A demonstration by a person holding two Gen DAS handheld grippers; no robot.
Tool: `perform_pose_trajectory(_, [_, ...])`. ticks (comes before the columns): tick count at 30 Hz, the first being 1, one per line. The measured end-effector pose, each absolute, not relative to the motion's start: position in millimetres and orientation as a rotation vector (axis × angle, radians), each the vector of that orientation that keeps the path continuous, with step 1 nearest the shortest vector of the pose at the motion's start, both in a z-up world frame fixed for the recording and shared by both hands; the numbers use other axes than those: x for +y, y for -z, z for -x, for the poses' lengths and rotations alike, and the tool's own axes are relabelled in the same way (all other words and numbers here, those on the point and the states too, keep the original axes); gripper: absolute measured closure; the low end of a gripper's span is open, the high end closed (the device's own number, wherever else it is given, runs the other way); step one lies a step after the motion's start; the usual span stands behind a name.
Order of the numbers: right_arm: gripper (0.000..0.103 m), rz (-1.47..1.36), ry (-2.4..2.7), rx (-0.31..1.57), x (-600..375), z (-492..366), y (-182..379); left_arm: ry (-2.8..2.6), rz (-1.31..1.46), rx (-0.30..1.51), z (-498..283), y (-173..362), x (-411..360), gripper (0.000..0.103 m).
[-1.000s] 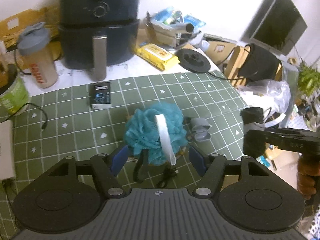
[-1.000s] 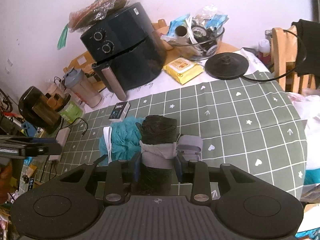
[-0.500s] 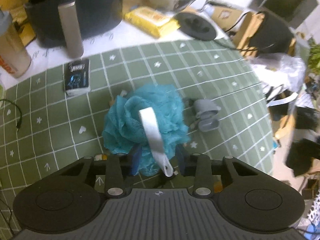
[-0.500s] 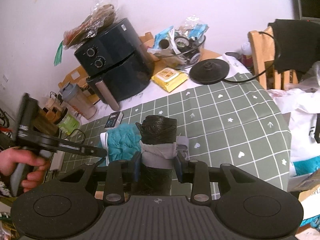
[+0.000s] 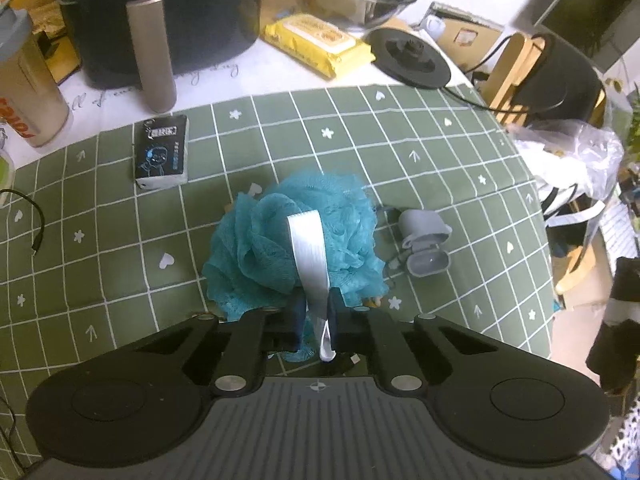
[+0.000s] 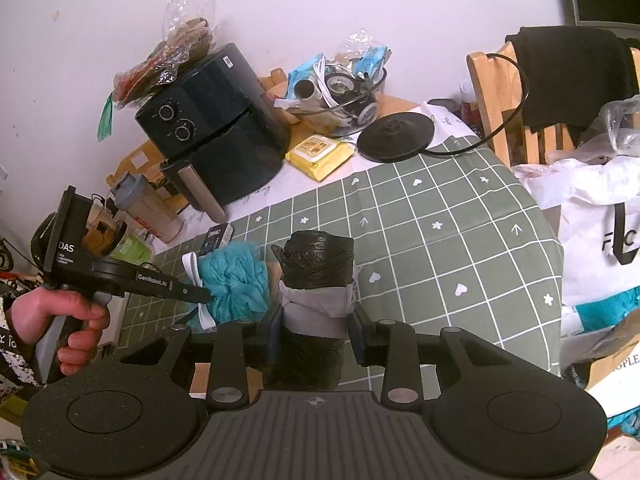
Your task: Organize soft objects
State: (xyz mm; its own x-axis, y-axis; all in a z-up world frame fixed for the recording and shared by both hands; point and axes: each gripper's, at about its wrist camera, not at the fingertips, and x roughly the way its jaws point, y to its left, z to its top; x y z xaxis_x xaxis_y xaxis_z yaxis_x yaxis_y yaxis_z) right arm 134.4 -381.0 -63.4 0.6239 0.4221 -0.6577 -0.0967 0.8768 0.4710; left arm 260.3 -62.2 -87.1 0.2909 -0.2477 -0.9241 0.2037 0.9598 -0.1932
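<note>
A teal mesh bath loofah (image 5: 280, 240) with a white strap loop (image 5: 308, 252) lies on the green checked tablecloth (image 5: 400, 152). My left gripper (image 5: 316, 320) points steeply down at its near edge. Its jaws are closing, and the strap and a bit of mesh are pinched between the blue pads. The right wrist view shows the same gripper (image 6: 200, 294) at the loofah (image 6: 236, 280), with a hand (image 6: 60, 320) on its grip. My right gripper (image 6: 316, 332) is shut on a black roll wrapped with a grey band (image 6: 316, 280), held above the table.
A grey silicone case (image 5: 424, 244) lies just right of the loofah, and a small black box (image 5: 162, 152) to its far left. At the back stand an air fryer (image 5: 160, 12), a shaker bottle (image 5: 28, 92), a yellow wipes pack (image 5: 316, 44) and a kettle base (image 5: 412, 64). Bags (image 6: 592, 216) hang past the table's right edge.
My left gripper dropped closer to the loofah and its jaws narrowed from wide apart to pinching the white strap. The right gripper drifted sideways with the black roll still in it.
</note>
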Motion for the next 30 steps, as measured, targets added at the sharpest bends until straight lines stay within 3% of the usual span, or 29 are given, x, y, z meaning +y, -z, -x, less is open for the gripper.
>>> perform_pose_trajectory(7, [0.066,-0.411,-0.336,0.842,-379,-134,58,0.312,0.091,1.18,-249,72,-49,0.093])
perform_pose_trajectory(9, [0.066,-0.412,-0.348,0.837,-378,-134,56,0.316,0.105,1.162,-246,66,-46,0.1])
perform_pose_trajectory(30, [0.066,-0.369,-0.516,0.795,-351,-123,23,0.352,0.186,0.996,-178,-12,-29,0.1])
